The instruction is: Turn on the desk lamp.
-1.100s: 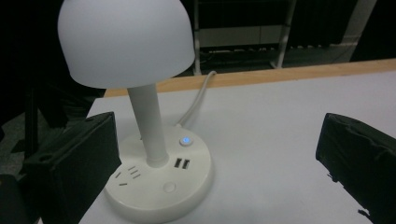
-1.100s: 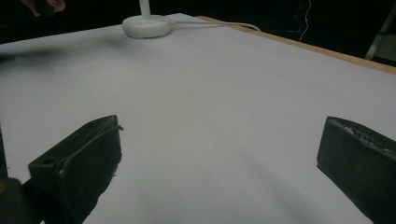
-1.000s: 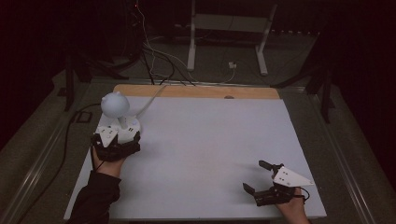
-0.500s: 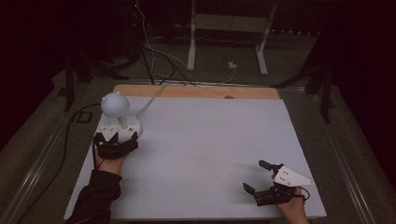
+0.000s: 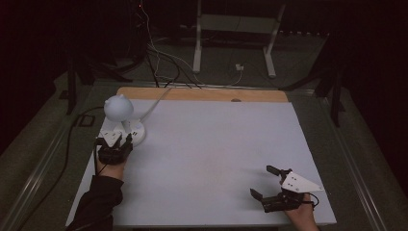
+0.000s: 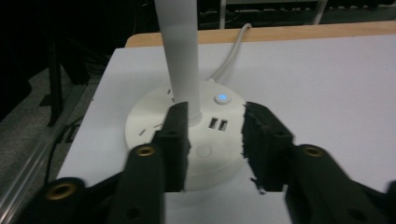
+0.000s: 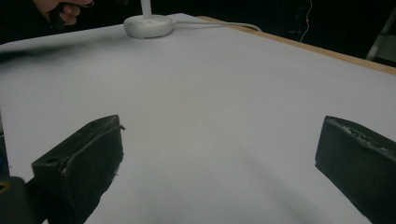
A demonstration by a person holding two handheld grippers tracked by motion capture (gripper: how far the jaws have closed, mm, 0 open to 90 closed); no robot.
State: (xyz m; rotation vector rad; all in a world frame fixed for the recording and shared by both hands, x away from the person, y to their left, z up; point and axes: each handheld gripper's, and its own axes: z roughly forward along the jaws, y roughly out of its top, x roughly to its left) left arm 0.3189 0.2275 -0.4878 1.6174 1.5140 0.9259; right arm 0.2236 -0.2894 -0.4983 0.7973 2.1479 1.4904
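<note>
Jaws of the left gripper (image 6: 215, 135) gape over the lamp (image 6: 187, 130) base; right gripper (image 5: 269, 185) rests released on the surface (image 5: 216, 154).

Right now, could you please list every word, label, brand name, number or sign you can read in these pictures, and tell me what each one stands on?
No readable text.
The lamp base carries a lit blue button, two USB ports and a plain round button; none bears a legible mark.
The left gripper and right gripper show no label.
</note>
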